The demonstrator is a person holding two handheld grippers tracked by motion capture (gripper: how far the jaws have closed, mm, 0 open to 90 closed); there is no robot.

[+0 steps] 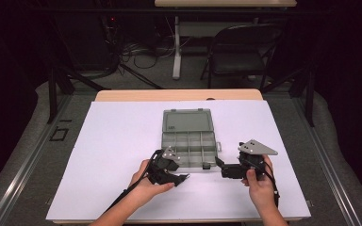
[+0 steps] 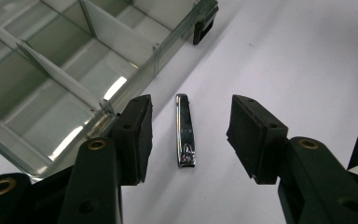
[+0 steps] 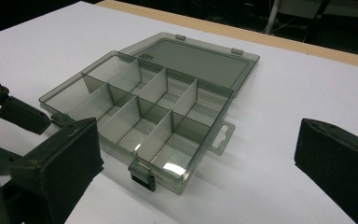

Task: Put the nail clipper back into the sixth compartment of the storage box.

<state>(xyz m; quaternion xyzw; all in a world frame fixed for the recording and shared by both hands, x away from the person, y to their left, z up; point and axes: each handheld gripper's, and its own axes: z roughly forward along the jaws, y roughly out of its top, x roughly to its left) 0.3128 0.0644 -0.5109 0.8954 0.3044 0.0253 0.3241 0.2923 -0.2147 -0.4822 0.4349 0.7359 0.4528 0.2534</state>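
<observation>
The left gripper [image 2: 189, 140] is held low over the counter [image 2: 307, 70] with its jaws parted, one pad on either side of a nail clipper [image 2: 185, 130]. Neither pad touches the metal; a strip of white surface can be seen between the clipper and each pad, so nothing is gripped yet. The jaws are lined up so that the clipper's long sides face the pads, presumably so that a squeeze across its narrow width will seat it squarely rather than spin it.

The nail clipper lies flat on the white surface, just outside the near wall of the organizer box [image 2: 74, 60], close to the black latch [image 2: 200, 30] at the front edge. Its position beside the box suggests that it is meant to be lifted into one of the empty compartments.

The box is laid open, its lid [image 3: 191, 58] folded back flat on the far side, so that all compartments are reachable from above.

The right gripper [image 3: 196, 158] is held on the other side of the box, jaws spread wide and empty, pointed toward the front corner with the latch. It is judged to be kept ready there, perhaps to steady the light box.
</observation>
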